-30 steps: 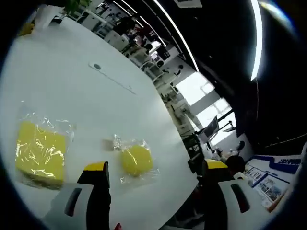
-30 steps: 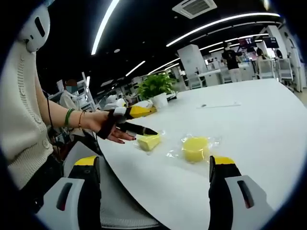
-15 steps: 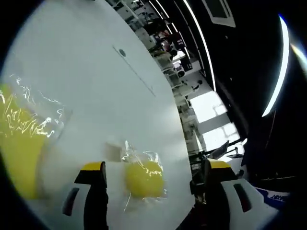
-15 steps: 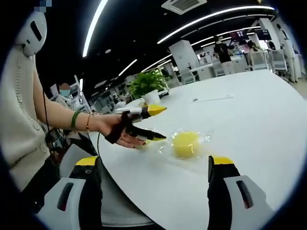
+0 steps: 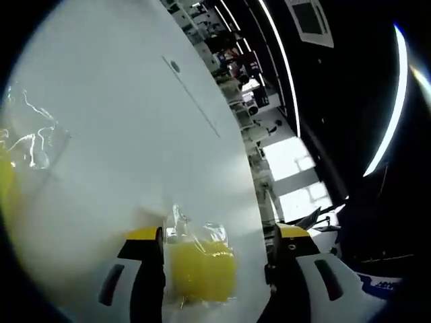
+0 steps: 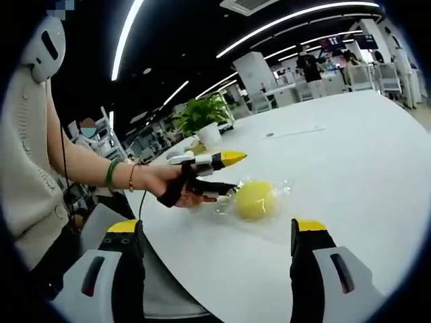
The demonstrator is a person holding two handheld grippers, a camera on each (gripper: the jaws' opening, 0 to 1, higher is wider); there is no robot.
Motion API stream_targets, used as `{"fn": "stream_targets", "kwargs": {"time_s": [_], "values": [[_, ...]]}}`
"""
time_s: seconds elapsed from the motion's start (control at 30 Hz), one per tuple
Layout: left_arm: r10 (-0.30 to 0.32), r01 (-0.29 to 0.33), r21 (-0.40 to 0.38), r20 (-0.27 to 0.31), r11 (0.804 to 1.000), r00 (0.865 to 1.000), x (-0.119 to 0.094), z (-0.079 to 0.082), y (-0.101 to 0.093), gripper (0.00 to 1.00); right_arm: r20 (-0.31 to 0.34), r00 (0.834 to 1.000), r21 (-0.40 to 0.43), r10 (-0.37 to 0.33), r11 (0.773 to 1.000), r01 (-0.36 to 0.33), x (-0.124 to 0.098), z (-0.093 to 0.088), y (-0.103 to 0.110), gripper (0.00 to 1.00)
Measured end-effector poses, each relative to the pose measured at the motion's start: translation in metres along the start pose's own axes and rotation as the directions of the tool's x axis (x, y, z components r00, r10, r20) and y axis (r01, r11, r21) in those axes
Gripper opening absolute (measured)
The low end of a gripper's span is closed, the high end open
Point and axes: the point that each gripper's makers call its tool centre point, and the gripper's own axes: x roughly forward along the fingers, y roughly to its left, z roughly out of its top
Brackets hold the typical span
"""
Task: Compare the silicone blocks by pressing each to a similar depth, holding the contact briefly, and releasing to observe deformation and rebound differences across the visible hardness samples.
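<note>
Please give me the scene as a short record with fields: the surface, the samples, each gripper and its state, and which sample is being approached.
surface: white table
round block: yellow, bagged, near the table edge, between the left gripper's jaws
square block: yellow, bagged, at the left rim of the left gripper view
left gripper: open, jaws either side of the round block; contact cannot be told
right gripper: open, held back from the table, touching nothing
plant: potted, far side
</note>
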Motion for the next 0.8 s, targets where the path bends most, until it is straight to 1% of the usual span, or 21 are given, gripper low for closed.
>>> {"fn": "stream_targets", "kwargs": {"time_s": [0.07, 0.17, 0.27, 0.37, 0.4, 0.53, 0.63, 0.7, 0.8], "values": [[0.005, -0.005, -0.005, 0.009, 1.0, 1.0, 0.004, 0.001, 0.002, 0.6, -0.005, 1.0, 0.002, 0.0, 1.0, 0.0, 0.001, -0.002, -0.001, 0.83], [0.025, -0.026, 0.022, 0.012, 0.999, 1.0, 0.01, 0.001, 0.01, 0.49, -0.011, 1.0, 0.014, 0.002, 1.0, -0.002, 0.001, -0.004, -0.001, 0.82], [0.039, -0.039, 0.02, 0.02, 0.999, 0.999, 0.012, 0.0, 0.016, 0.38, -0.014, 1.0, 0.017, 0.003, 1.0, -0.002, 0.002, -0.006, -0.002, 0.81], [0.063, -0.064, 0.065, 0.013, 0.996, 0.998, 0.014, -0.001, 0.023, 0.28, -0.018, 1.0, 0.025, 0.003, 1.0, -0.002, 0.002, -0.007, -0.004, 0.79], [0.067, -0.067, 0.066, 0.011, 0.996, 0.998, 0.015, -0.002, 0.024, 0.25, -0.02, 1.0, 0.027, 0.002, 1.0, -0.002, 0.002, -0.007, -0.005, 0.79], [0.08, -0.081, 0.084, 0.011, 0.993, 0.997, 0.018, 0.0, 0.029, 0.17, -0.023, 1.0, 0.032, 0.0, 1.0, 0.0, 0.002, -0.008, -0.007, 0.78], [0.077, -0.078, 0.069, 0.015, 0.995, 0.997, 0.022, 0.0, 0.029, 0.16, -0.027, 1.0, 0.033, 0.0, 0.999, 0.0, 0.002, -0.009, -0.009, 0.77], [0.087, -0.087, 0.083, 0.015, 0.993, 0.996, 0.022, 0.0, 0.03, 0.14, -0.027, 1.0, 0.034, 0.0, 0.999, 0.001, 0.002, -0.008, -0.01, 0.77], [0.095, -0.096, 0.081, 0.014, 0.992, 0.995, 0.024, -0.001, 0.032, 0.11, -0.025, 1.0, 0.037, 0.0, 0.999, 0.001, 0.003, -0.007, -0.01, 0.76]]}}
